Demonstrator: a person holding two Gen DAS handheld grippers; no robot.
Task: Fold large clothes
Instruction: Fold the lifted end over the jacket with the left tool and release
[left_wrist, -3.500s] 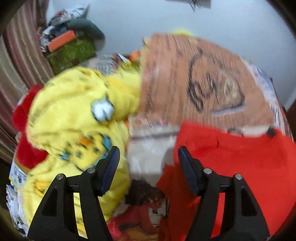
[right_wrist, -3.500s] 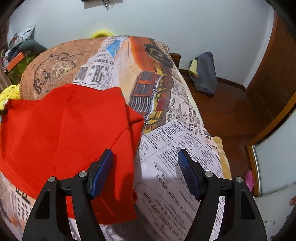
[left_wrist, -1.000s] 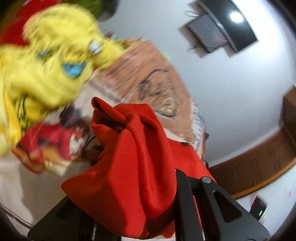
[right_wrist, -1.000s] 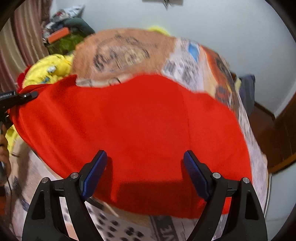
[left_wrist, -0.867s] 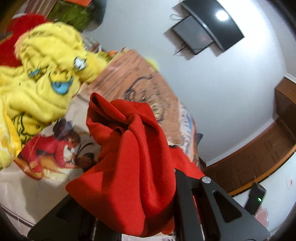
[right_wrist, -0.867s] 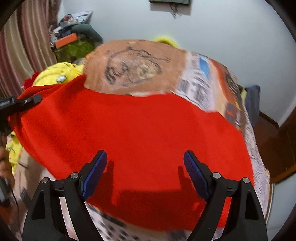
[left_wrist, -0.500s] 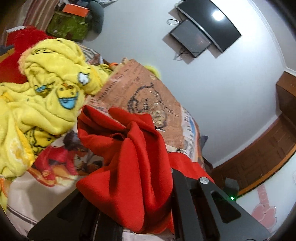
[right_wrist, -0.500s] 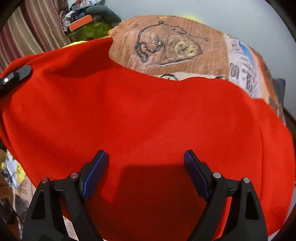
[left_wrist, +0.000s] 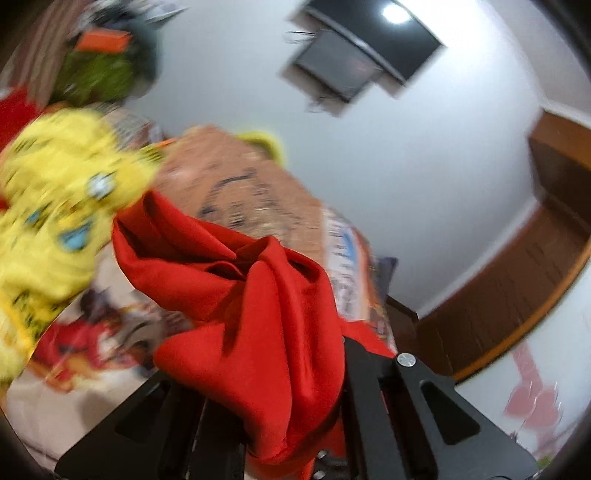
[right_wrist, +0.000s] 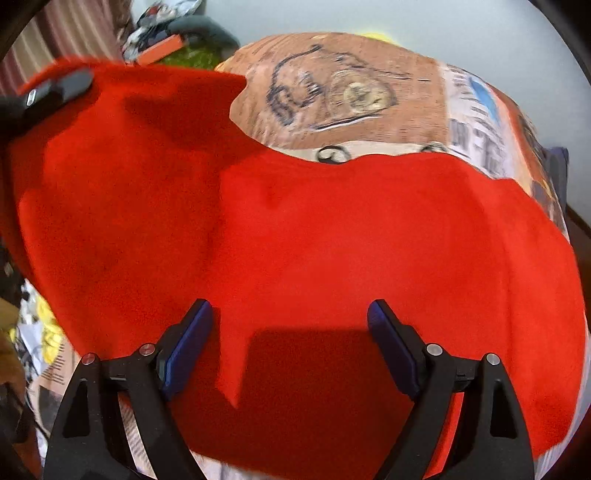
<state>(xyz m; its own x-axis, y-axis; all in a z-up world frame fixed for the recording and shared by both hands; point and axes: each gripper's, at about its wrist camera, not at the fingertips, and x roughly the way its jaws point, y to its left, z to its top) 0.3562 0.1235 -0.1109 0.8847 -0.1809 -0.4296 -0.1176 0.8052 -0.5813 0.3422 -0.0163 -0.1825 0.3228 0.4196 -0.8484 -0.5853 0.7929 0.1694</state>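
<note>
Two grippers work one red garment (right_wrist: 332, 240) over a bed (right_wrist: 343, 92) covered in a newspaper-and-cartoon print. On the left wrist camera, the left gripper (left_wrist: 295, 424) is clamped tight on a bunched corner of the red cloth (left_wrist: 258, 325), which wells up between its black arms in thick folds and hides the fingertips. That corner is held up off the bedcover, toward the bed's left edge. Seen from the right wrist camera, the same gripper shows as a dark blur at the upper left (right_wrist: 55, 90), with the cloth rising toward it from the flat part of the garment.

The right gripper (right_wrist: 288, 332) hangs above the near side of the garment with its jaws wide apart — nothing is between the blue pads (right_wrist: 188, 343), and whether the fingertips touch the cloth cannot be told. Its shadow falls on the red fabric just below.

Most of the garment lies spread across the near half of the bed, reaching close to the right edge; the far half of the bedcover, with its brown sketched face, stays bare. Crumpled yellow cloth (left_wrist: 55, 221) with blue and black markings sits heaped at the bed's left edge, just beside the lifted corner — blurred in this view. On the white wall beyond hang dark screens (left_wrist: 362, 55).
</note>
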